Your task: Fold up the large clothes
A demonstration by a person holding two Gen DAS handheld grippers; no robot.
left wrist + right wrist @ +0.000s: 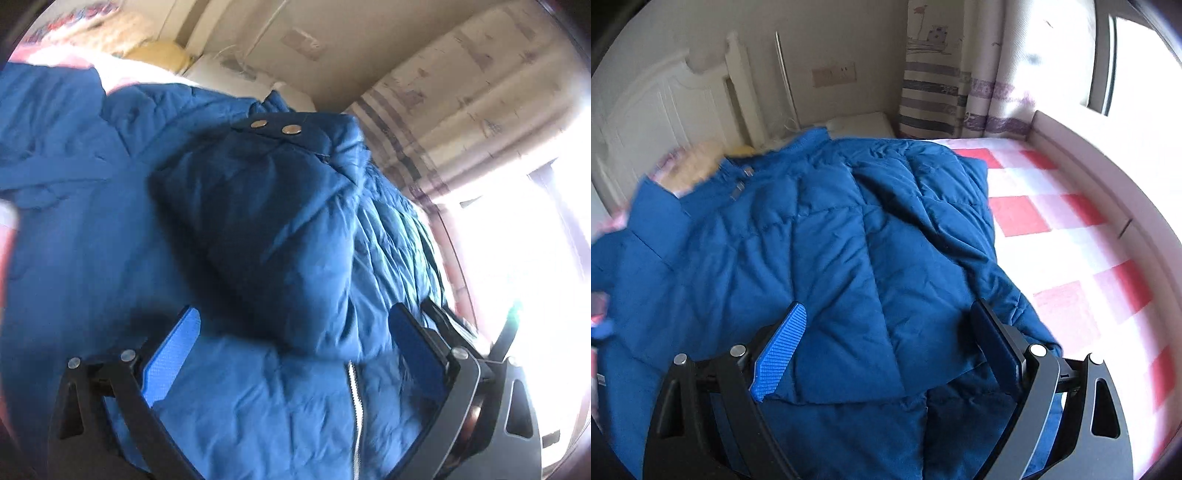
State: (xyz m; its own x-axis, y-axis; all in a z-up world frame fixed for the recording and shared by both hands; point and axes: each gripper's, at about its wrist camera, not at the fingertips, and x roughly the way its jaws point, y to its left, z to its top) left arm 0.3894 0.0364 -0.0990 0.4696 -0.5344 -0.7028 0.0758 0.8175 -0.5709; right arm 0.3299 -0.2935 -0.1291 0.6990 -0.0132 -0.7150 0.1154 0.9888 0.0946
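Lying across the bed (1071,236), the jacket (812,240) was seen directly beneath the left gripper (295,343) and right gripper (890,336), both spread wide and empty.

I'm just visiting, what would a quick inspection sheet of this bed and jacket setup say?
Surface: bed with red-and-white checked sheet.
Job's things: blue padded jacket spread on the bed, one part folded over; zipper and two snap buttons showing.
Clutter: yellowish pillow near the headboard.
Grippers: left gripper and right gripper both open over the jacket, holding nothing.
Cables: nothing seen.
Surroundings: striped curtain, bright window, wall socket plate.
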